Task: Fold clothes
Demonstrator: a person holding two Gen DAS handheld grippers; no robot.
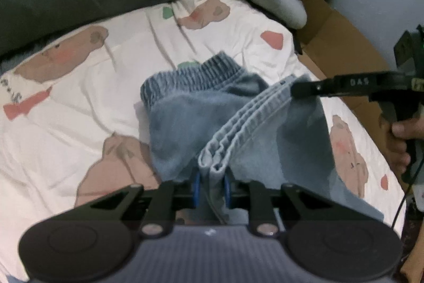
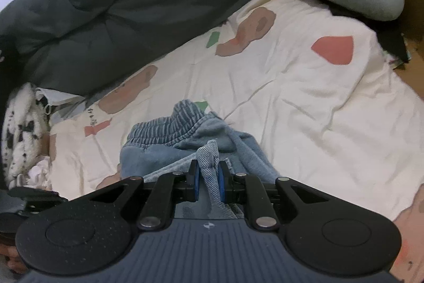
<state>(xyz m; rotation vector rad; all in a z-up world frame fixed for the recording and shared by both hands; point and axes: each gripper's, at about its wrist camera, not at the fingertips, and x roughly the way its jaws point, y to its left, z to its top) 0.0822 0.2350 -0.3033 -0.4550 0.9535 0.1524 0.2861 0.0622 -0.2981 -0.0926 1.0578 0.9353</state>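
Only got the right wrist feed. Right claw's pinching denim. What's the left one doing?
Observer: The left claw is shut on the jeans, on a doubled hem.
Operator: Same edge as mine?
Observer: Yes. In the left view the hem runs from the left claw across to the right claw.
Operator: Taut?
Observer: Nearly straight, with little sag. The fabric hangs below it onto the sheet.
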